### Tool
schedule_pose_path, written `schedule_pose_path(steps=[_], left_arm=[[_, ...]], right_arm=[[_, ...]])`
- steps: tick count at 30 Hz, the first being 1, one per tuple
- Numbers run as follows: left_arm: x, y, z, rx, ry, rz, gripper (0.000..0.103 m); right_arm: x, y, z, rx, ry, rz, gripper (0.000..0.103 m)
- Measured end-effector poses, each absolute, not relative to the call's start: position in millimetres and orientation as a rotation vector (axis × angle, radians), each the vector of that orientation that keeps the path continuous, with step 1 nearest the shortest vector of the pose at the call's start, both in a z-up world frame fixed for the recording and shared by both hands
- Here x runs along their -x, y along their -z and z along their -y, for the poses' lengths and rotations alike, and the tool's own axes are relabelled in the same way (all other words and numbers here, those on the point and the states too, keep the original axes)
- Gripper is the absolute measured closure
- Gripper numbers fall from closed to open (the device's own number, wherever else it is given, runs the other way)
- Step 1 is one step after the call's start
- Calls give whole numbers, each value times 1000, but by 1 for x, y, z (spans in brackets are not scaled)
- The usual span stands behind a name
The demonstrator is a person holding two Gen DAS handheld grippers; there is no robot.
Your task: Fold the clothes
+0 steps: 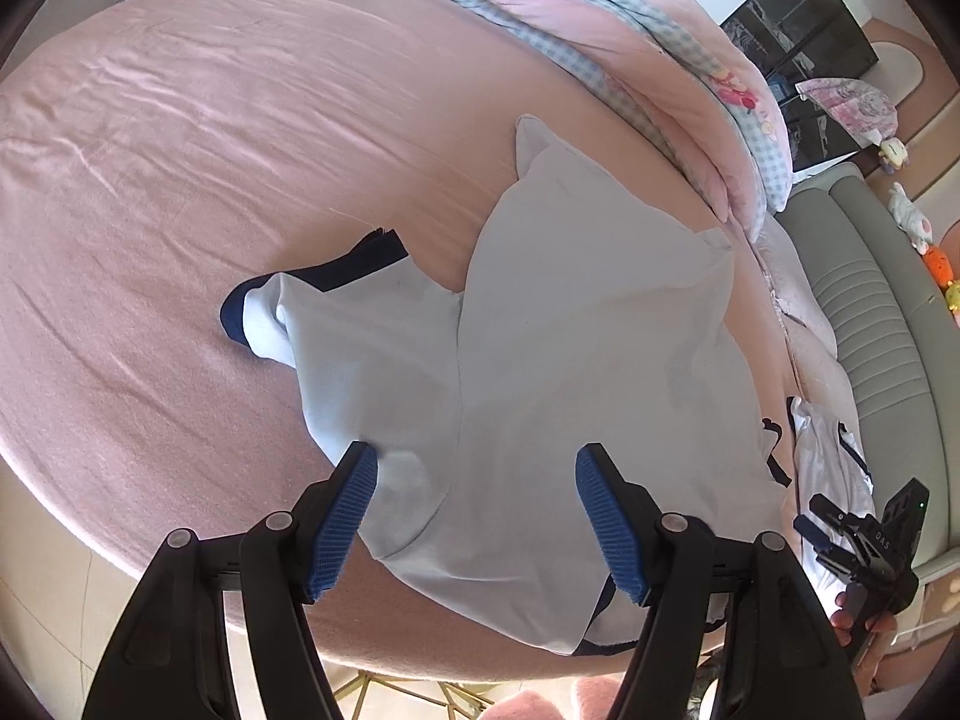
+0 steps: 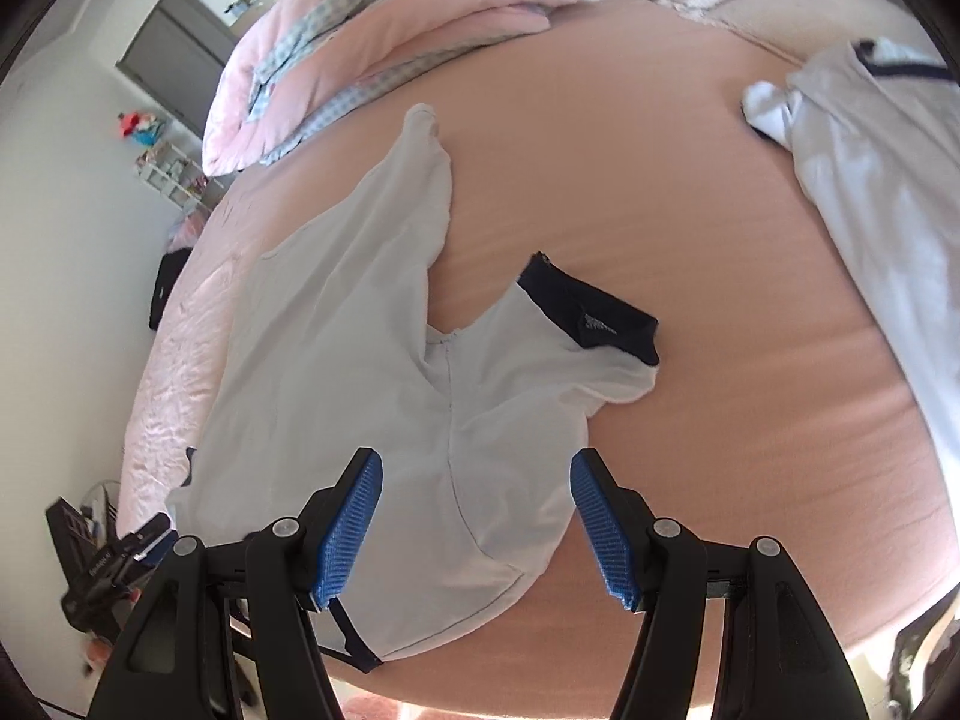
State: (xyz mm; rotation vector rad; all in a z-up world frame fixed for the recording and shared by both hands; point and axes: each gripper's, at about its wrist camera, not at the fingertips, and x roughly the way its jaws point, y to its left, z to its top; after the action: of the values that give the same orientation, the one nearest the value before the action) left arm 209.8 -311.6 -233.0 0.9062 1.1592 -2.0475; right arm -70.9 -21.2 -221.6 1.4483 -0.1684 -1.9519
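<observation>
Left wrist view: my left gripper [image 1: 477, 513] hangs over the near edge of a pink bed [image 1: 180, 192], its blue-padded fingers [image 1: 345, 519] spread apart and pinching nothing. Between and beyond them lies a white T-shirt [image 1: 570, 324], spread loosely on the sheet near the bed's front edge. One sleeve with a navy cuff [image 1: 240, 306] reaches out to the left; the shirt's far end tapers to a crumpled point towards a rolled pink quilt [image 1: 630, 42]. At the right edge I see my right gripper [image 1: 864, 534] held in a hand, beside a second white garment [image 1: 834, 450].

Right wrist view: my right gripper's [image 2: 477, 519] fingers [image 2: 600, 528] are likewise spread with nothing between the pads. The same T-shirt [image 2: 336, 360] lies below, a seam running down between the fingers, and a navy-cuffed sleeve [image 2: 591, 324] to the right. The other garment [image 2: 870, 168] rests well apart at upper right.

To do this step well, I judge each gripper should come down onto a near corner, take both fabric layers cleanly, then pull the cloth taut and flat before folding.

Writing: small white print shows on the navy cuff, too small to read. In the left view, the right gripper's body seems to bear the letters "DAS".
</observation>
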Motion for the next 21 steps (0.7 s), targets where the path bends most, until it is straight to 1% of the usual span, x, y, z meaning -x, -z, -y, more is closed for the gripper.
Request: schedule_pose_path(steps=[6,8,13,17,21], left_arm=[[-218,255,314,-838,2008,-1374,36],[-220,255,313,-826,2009,-1379,36],[-221,249,308,-834,2003,-1335,36],[-234,257,309,-792,1958,-1417,36],[-252,271,315,-691,1915,-1576,36]], right_arm=[[72,251,-3,-1529,1855,419,38],[73,259,-6,-1554,1828,485,38],[72,270,-7,-1588,1788,558,38],[70,272,-7,-1597,1783,565,38],[70,277,-11,-1602,1773,620,38]])
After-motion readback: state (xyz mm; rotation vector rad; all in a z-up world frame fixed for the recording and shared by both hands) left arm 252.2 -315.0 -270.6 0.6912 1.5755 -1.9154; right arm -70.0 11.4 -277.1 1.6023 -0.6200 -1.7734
